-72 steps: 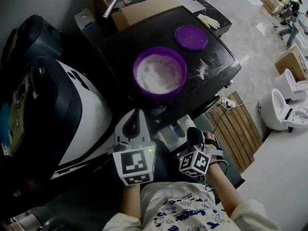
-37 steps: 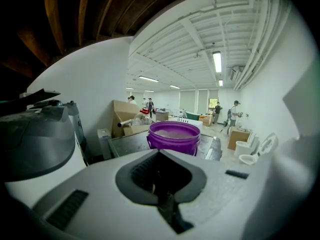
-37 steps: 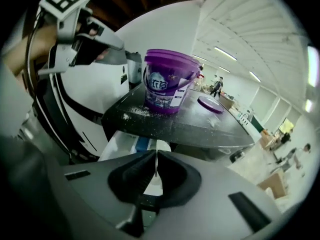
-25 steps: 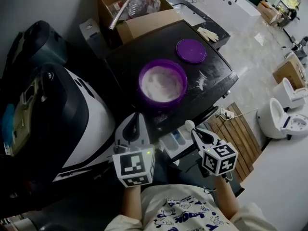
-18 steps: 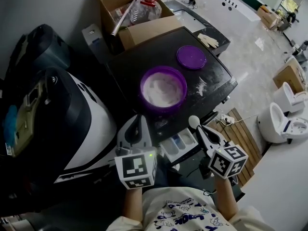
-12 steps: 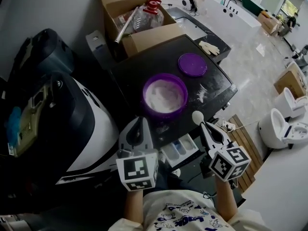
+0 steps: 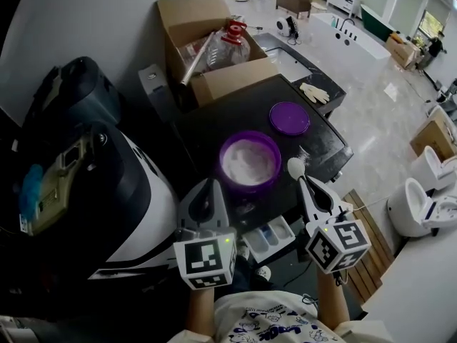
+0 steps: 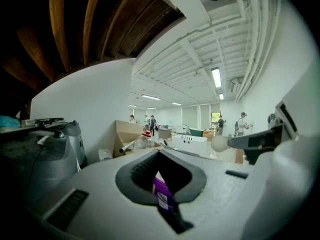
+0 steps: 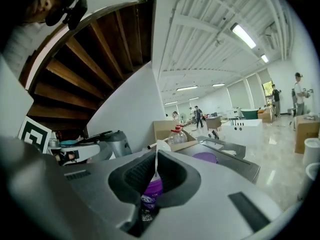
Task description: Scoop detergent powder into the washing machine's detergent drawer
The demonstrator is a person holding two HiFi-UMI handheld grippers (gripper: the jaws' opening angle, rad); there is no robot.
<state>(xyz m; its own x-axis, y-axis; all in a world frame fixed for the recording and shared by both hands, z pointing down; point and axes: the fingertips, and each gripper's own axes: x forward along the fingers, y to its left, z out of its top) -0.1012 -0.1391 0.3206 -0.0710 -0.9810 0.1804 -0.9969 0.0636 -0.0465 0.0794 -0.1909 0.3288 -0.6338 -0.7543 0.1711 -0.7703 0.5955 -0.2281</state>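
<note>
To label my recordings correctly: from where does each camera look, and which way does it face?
Head view: on the head, facing down at the detergent tub; left gripper, right gripper show.
Left gripper view: along its shut jaws, toward the tub.
Right gripper view: along jaws shut on the scoop.
All share the tub.

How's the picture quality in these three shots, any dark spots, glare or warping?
Head view: the black washing machine top swallows detail, while the floor is bright. Left gripper view: strong fisheye bending, ceiling light glaring. Right gripper view: same bending, black corners, wooden slats overhead in shadow.
</note>
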